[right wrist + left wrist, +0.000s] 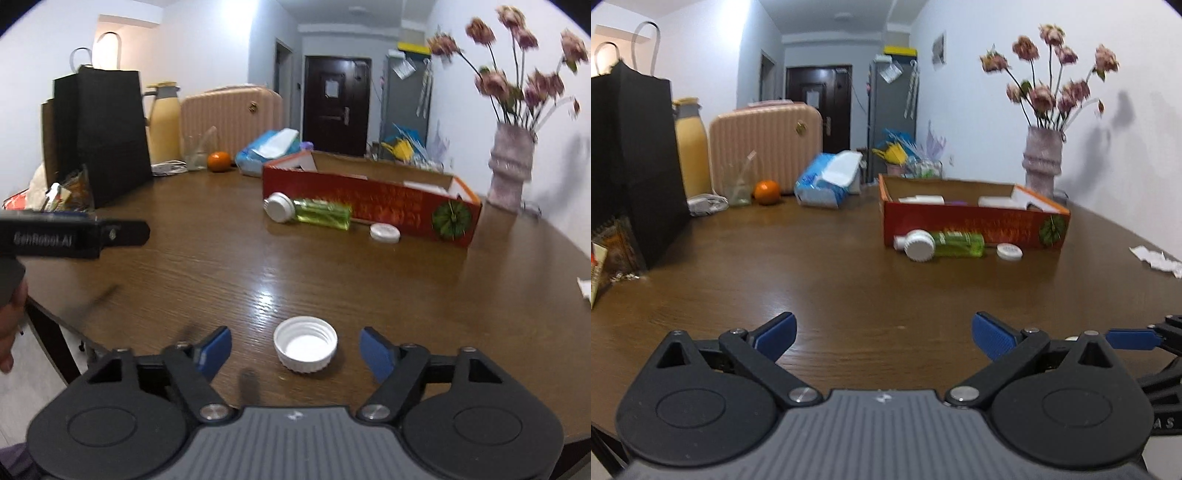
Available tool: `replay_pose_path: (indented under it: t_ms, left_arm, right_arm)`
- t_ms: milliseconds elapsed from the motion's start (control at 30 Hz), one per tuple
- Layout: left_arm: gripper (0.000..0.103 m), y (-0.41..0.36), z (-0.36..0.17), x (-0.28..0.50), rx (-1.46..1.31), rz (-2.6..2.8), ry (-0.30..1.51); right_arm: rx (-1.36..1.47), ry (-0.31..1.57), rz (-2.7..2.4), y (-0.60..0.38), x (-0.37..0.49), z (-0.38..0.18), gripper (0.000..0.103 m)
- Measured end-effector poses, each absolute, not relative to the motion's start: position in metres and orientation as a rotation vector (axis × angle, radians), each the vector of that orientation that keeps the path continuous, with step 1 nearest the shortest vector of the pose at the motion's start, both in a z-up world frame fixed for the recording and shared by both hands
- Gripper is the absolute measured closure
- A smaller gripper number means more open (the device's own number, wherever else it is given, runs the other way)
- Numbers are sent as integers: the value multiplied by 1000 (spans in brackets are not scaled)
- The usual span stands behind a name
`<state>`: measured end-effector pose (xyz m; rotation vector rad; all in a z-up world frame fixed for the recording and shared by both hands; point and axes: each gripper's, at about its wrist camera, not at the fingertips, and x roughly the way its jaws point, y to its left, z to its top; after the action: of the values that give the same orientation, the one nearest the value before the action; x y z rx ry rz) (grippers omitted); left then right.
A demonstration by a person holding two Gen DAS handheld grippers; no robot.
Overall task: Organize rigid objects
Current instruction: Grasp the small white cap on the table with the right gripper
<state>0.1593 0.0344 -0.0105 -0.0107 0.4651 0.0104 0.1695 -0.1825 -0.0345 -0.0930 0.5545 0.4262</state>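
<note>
White cap (306, 349), open side up on the bench (332, 280), sits between the fingers of the right hand-held gripper (300, 354), jaws apart, pads not touching it. Looks light, stiff ribbed plastic, round; pinch across the rim, may skid on the glossy wood. Left hand-held gripper (884, 334) wide, empty. Well beyond the cap: red cardboard box (369, 199), with green bottle (321, 214) and small white lid (385, 232) touching or just beside its front.

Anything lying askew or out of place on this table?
Yes. A green plastic bottle with a white cap lies on its side against the red cardboard box, not inside it. A loose white screw cap sits upside down between the right gripper's open fingers.
</note>
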Motion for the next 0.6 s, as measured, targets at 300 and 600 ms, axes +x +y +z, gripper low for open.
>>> replay_pose_path:
  t_ms: [300,600]
  left_arm:
    - [15,23,-21,204,-30,-24,530]
    - [32,16,-19,298,-66,-46,562]
  right_arm:
    - [-76,591,403,-191,205,-43,63]
    - [-48,582,332,-219,276,-32,63]
